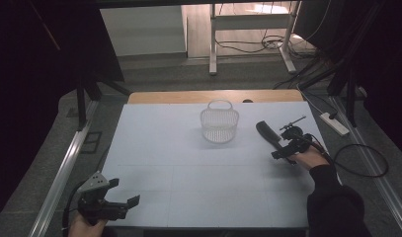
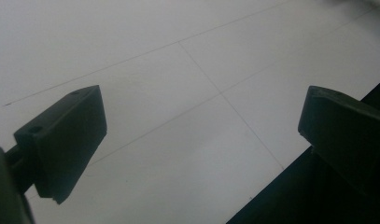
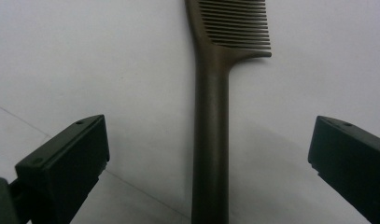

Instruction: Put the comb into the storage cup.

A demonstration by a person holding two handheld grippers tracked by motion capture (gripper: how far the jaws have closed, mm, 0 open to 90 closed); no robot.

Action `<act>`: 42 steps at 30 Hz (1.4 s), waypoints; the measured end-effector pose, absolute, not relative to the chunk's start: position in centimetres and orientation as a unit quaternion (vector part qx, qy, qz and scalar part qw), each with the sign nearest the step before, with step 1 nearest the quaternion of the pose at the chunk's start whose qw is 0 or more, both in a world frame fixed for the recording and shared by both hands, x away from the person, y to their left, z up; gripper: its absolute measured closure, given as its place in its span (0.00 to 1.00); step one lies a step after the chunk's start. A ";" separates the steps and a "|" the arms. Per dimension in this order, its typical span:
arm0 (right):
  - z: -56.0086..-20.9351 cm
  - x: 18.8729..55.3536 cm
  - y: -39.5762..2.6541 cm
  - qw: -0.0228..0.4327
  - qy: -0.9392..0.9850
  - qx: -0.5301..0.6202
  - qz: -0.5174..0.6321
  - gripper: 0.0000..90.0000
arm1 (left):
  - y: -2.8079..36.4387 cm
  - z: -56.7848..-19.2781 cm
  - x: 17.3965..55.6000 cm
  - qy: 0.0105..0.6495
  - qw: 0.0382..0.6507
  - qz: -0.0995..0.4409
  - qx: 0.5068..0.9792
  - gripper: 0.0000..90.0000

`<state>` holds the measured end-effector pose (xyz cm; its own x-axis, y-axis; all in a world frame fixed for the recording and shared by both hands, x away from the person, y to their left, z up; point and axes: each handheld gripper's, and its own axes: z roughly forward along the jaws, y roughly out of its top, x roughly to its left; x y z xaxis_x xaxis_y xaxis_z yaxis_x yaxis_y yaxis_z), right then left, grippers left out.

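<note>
- The comb (image 3: 211, 140) lies flat on the white table (image 1: 188, 163), on its right side, near the mesh basket (image 1: 219, 126).
- In the right gripper view its handle runs up the middle between the two jaws, touching neither; the teeth point away.
- The right gripper (image 1: 282, 148) is spread wide around the handle; how far above it is hard to judge.
- The left gripper (image 1: 120, 195) hangs released over the near left edge, well apart from the comb.

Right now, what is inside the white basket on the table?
The white basket looks empty: through its mesh wall nothing dark shows inside. Its very bottom is too small to judge surely. The comb lies outside it, between the open jaws of the right gripper.
</note>
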<state>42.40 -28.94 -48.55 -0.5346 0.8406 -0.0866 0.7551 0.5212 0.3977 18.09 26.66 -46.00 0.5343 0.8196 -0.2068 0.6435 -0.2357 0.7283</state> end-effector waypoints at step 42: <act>-49.1 43.4 -29.3 0.096 0.868 0.469 0.134 0.66 | 26.6 -46.0 18.1 0.469 0.399 0.111 0.780 0.02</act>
